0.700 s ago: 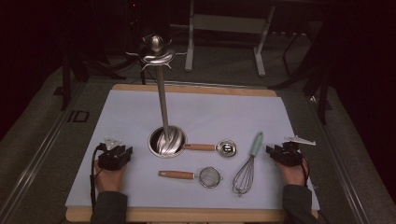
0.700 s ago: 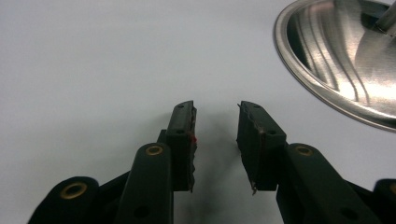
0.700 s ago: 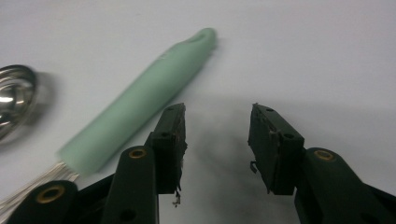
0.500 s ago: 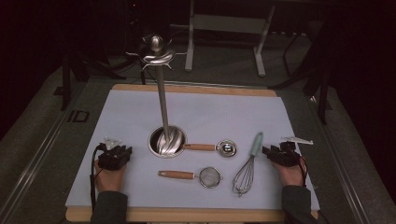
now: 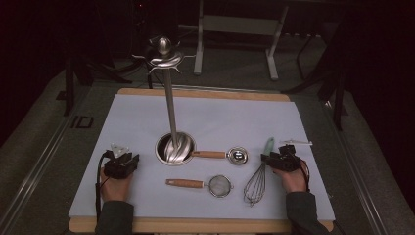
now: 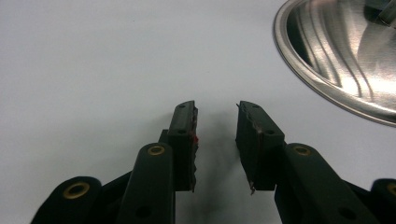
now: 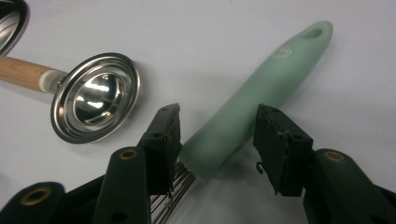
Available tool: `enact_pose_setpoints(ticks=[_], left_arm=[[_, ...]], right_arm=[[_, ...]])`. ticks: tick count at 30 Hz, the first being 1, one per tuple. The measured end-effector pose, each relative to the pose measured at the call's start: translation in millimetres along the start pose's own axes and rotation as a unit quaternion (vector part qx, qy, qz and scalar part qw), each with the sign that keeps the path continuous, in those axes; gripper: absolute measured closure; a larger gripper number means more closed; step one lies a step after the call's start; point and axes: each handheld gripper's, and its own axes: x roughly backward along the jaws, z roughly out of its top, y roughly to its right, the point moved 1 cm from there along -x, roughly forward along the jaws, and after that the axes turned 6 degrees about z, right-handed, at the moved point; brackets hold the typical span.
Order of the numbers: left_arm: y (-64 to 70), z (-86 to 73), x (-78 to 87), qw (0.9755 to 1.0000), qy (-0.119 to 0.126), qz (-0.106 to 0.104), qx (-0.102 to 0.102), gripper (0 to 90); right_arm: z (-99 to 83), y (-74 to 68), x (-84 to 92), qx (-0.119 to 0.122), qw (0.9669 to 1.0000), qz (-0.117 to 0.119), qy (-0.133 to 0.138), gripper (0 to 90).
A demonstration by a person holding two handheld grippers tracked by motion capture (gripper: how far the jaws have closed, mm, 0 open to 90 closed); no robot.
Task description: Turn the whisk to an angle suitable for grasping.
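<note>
The high view is dim: the room at twelve o'clock and at both sides sinks into black, while the pale mat (image 5: 210,122) on the desk (image 5: 195,226) stays evenly lit from above. The chrome stand (image 5: 169,98) catches small highlights. In the left gripper view a soft shadow lies under the jaws, and glare streaks the steel base (image 6: 345,51) at two o'clock. In the right gripper view the measuring spoon (image 7: 95,95) gleams; the near jaws are slightly soft.
</note>
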Motion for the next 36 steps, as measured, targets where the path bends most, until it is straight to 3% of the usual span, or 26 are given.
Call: enact_pose_setpoints(ticks=[3, 10, 14, 19, 21, 25, 30, 33, 36], left_arm=[[0.1, 0.2, 0.0, 1.0, -0.004, 0.001, -0.004, 67.6], [0.1, 0.2, -0.1, 1.0, -0.003, 0.0, -0.004, 67.5], [0.4, 0.1, 0.0, 1.0, -0.002, 0.0, -0.004, 67.5], [0.2, 0.2, -0.1, 1.0, -0.003, 0.0, -0.004, 67.4], [0.1, 0.2, 0.0, 1.0, -0.003, 0.0, -0.004, 67.5], [0.5, 0.1, 0.1, 1.0, -0.002, 0.0, -0.004, 67.4], [0.6, 0.1, 0.0, 1.0, -0.002, 0.0, -0.005, 66.9], [0.6, 0.1, 0.1, 1.0, -0.002, 0.0, -0.005, 66.8], [0.8, 0.1, -0.1, 1.0, -0.002, 0.0, -0.005, 66.7]], right_arm=[[2.4, 0.3, -3.5, -0.009, 0.9999, -0.003, -0.012, 49.0], [16.3, -4.7, -7.4, 0.009, 0.9977, -0.02, -0.064, 48.9], [19.5, -5.8, -8.8, 0.01, 0.9969, -0.025, -0.075, 47.7], [18.4, -4.1, -16.0, -0.006, 0.9957, -0.023, -0.089, 42.0], [17.9, -6.4, -18.0, 0.007, 0.9951, -0.03, -0.094, 43.4], [21.7, -7.2, -18.8, 0.013, 0.9939, -0.029, -0.105, 51.7], [27.5, -14.8, -17.3, 0.063, 0.9883, -0.053, -0.128, 64.9], [29.8, -13.4, -18.5, 0.062, 0.9875, -0.032, -0.142, 62.3], [31.1, -11.6, -19.6, 0.055, 0.9839, -0.012, -0.17, 59.4]])
